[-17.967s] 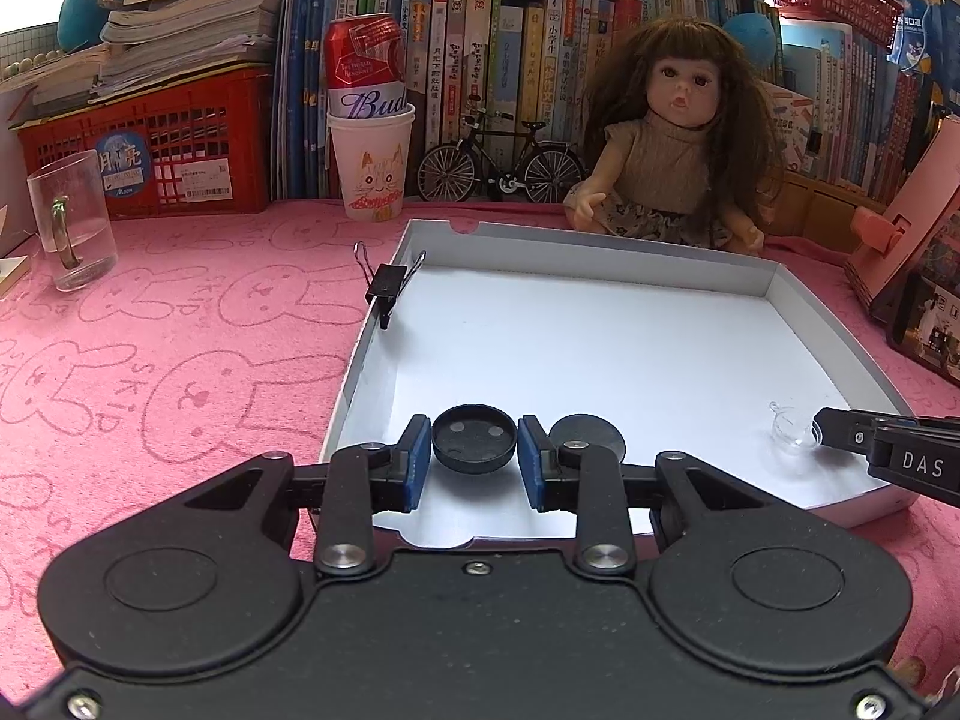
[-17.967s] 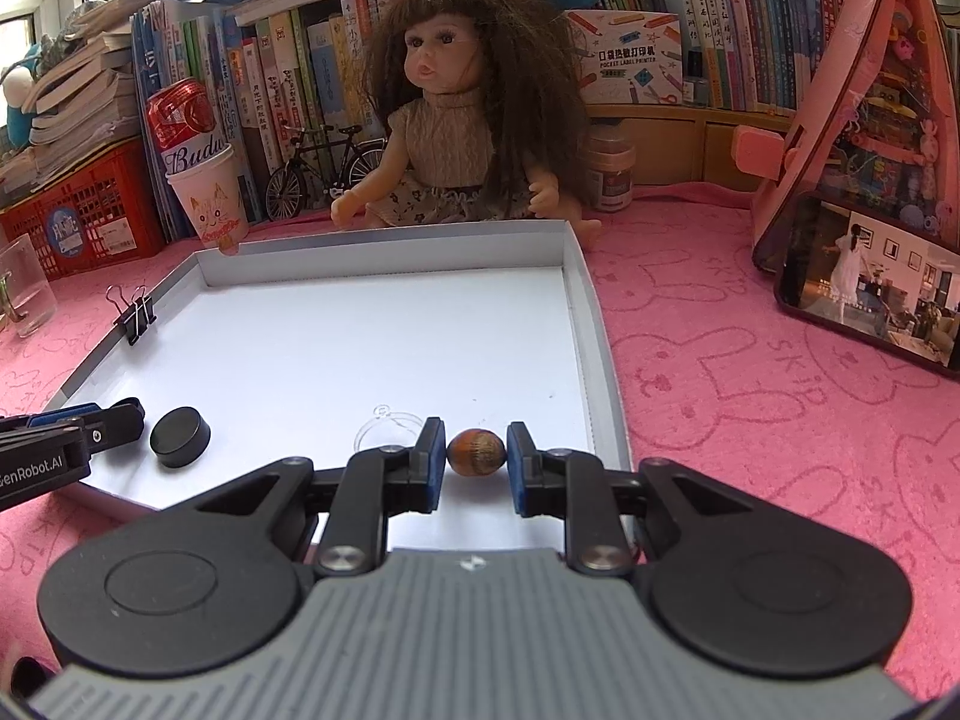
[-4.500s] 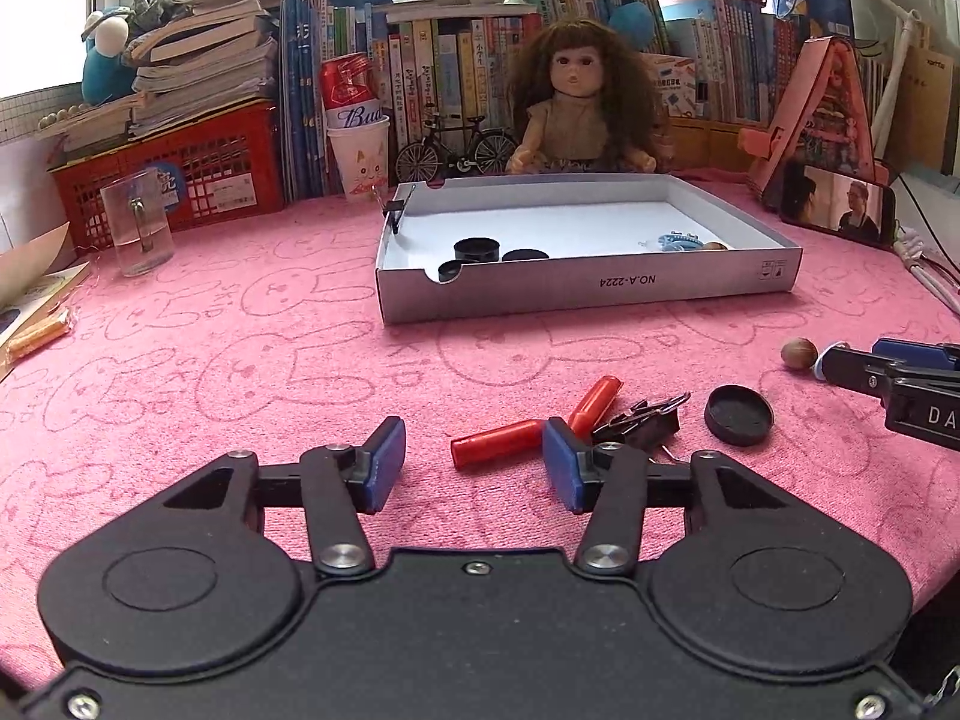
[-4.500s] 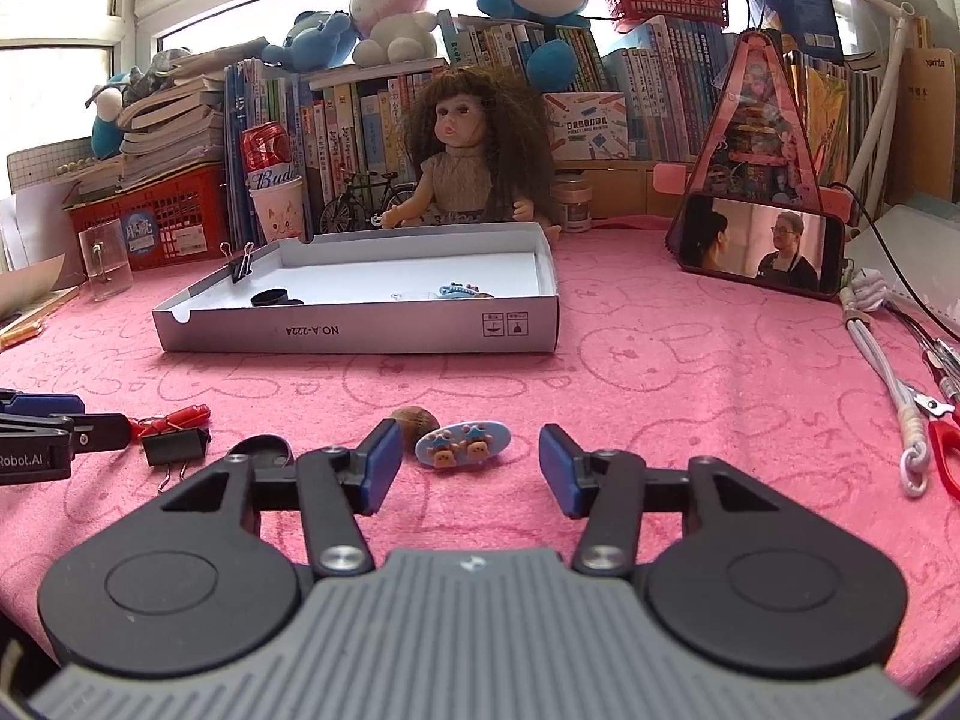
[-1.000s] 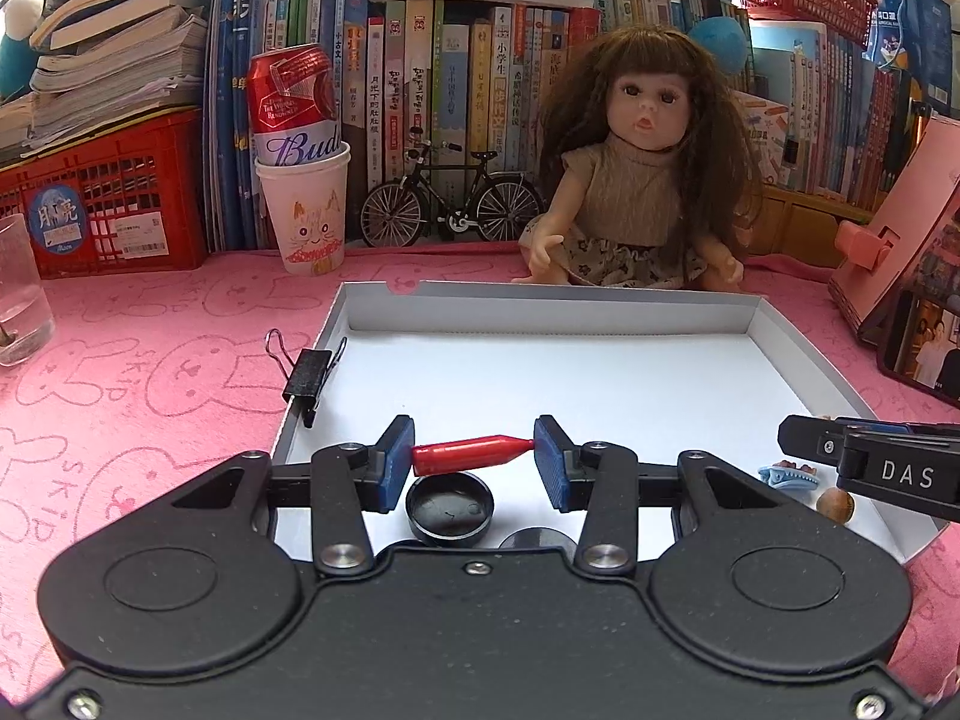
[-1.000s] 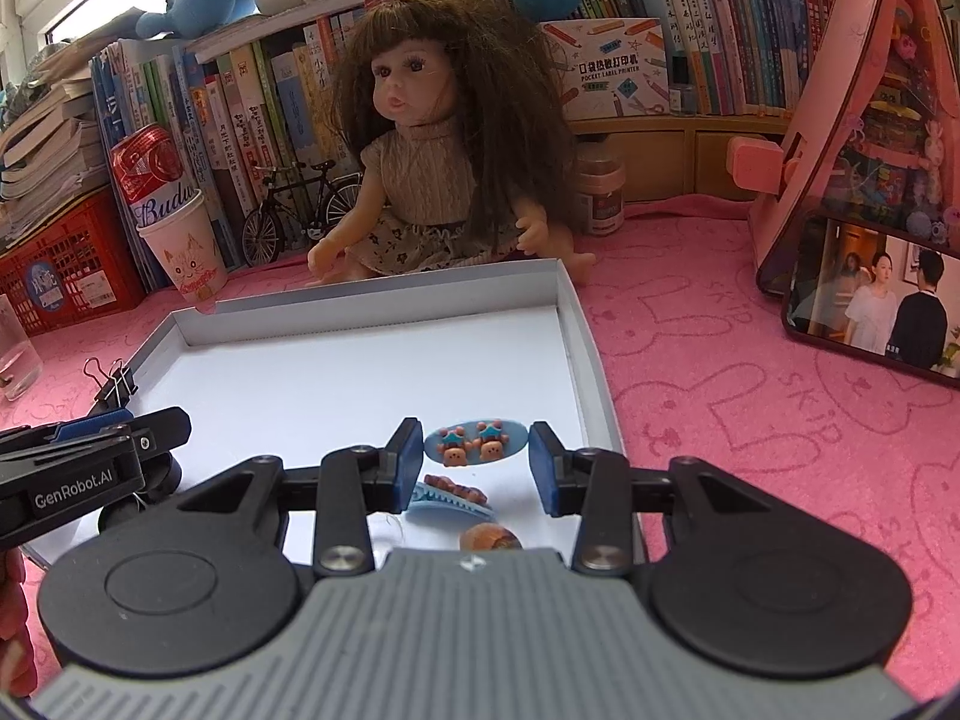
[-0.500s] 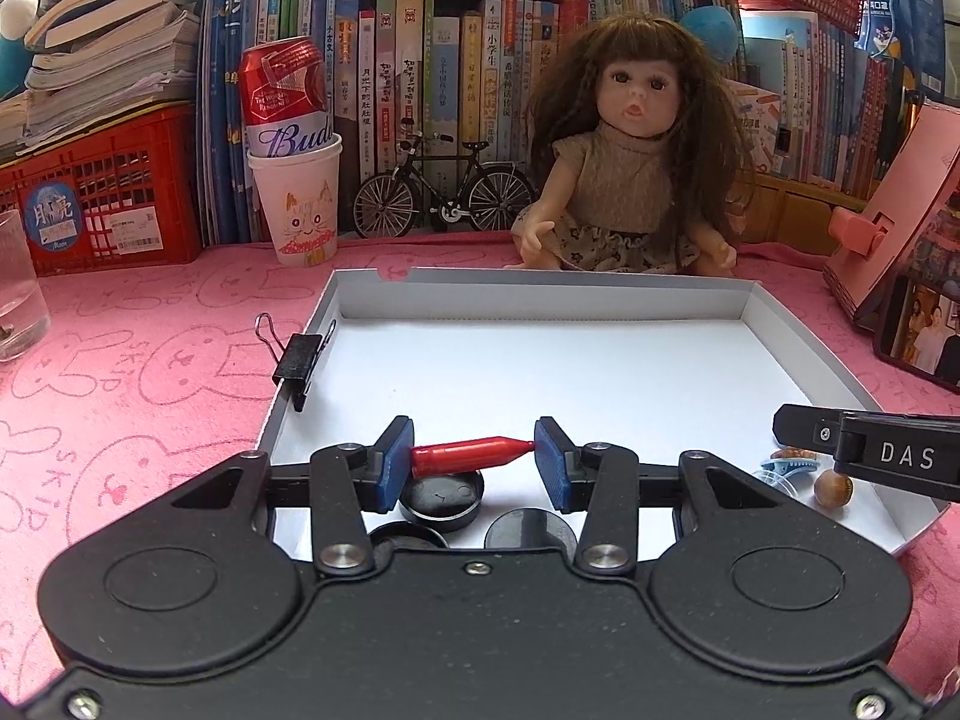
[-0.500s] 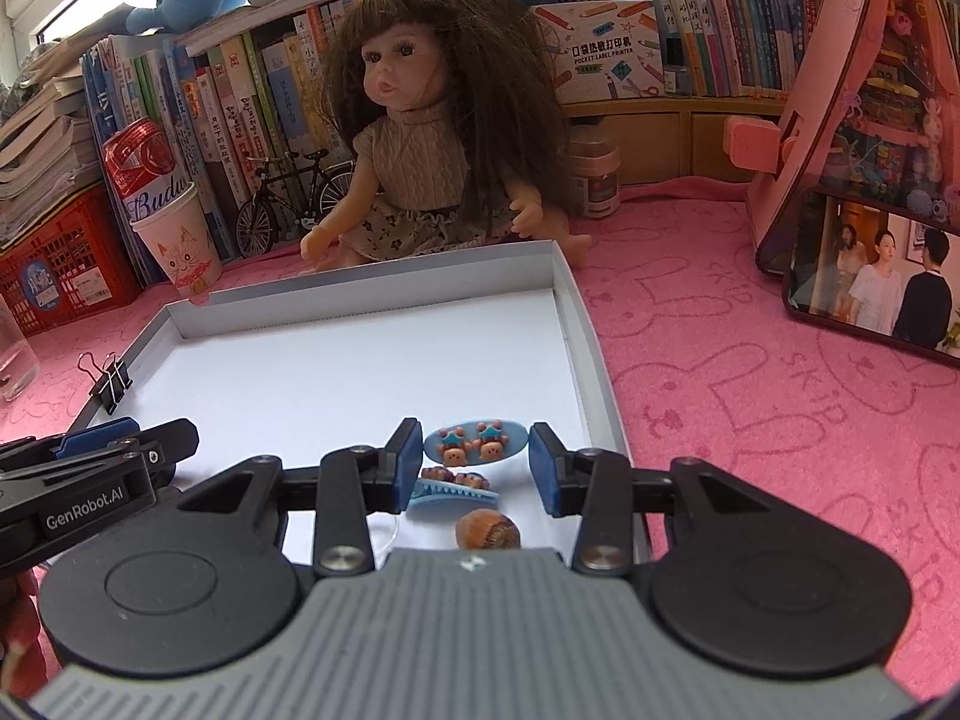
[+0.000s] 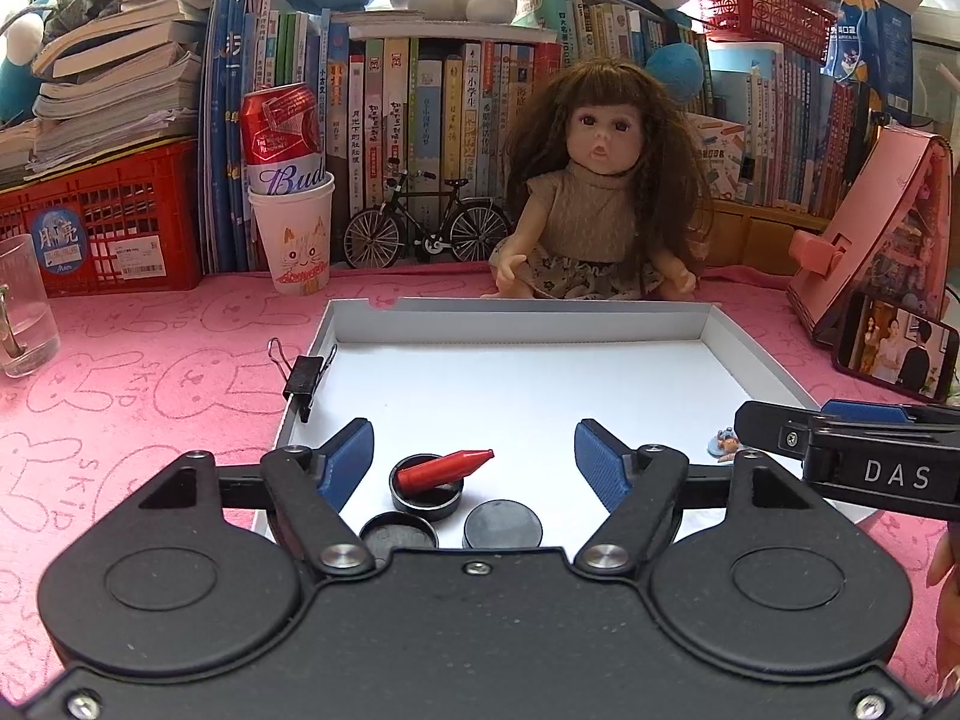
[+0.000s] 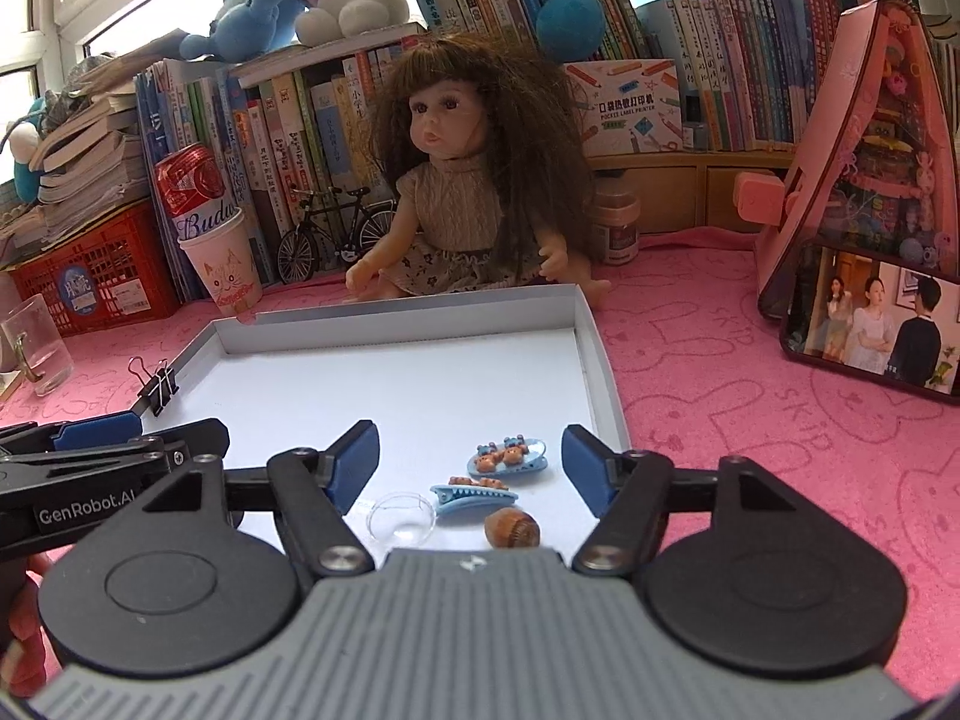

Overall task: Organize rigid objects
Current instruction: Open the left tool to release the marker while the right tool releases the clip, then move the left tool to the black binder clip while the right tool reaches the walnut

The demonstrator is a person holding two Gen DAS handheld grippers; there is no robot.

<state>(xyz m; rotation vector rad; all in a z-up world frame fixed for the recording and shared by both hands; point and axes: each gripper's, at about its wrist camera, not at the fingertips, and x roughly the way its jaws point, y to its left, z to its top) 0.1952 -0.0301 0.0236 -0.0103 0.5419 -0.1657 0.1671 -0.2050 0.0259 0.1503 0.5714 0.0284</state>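
Observation:
A white shallow box (image 9: 708,315) (image 10: 600,354) lies on the pink cloth. My left gripper (image 9: 474,453) is open over its near left part. Below it a red crayon (image 9: 444,467) rests across a black cap (image 9: 427,495), with two more black caps (image 9: 503,523) beside it. My right gripper (image 10: 471,450) is open over the near right part. Below it lie a blue bear hair clip (image 10: 509,456), a second blue clip (image 10: 474,491), a clear dome (image 10: 401,521) and a brown nut (image 10: 511,528).
A black binder clip (image 9: 303,375) (image 10: 157,385) grips the box's left wall. A doll (image 9: 591,204), toy bicycle (image 9: 429,228), paper cup with a red can (image 9: 291,210), glass (image 9: 21,306) and phone on a pink stand (image 9: 894,348) surround the box.
Both grippers have opened. The red crayon dropped from the left gripper onto a black cap. The bear hair clip dropped from the right gripper onto the box floor.

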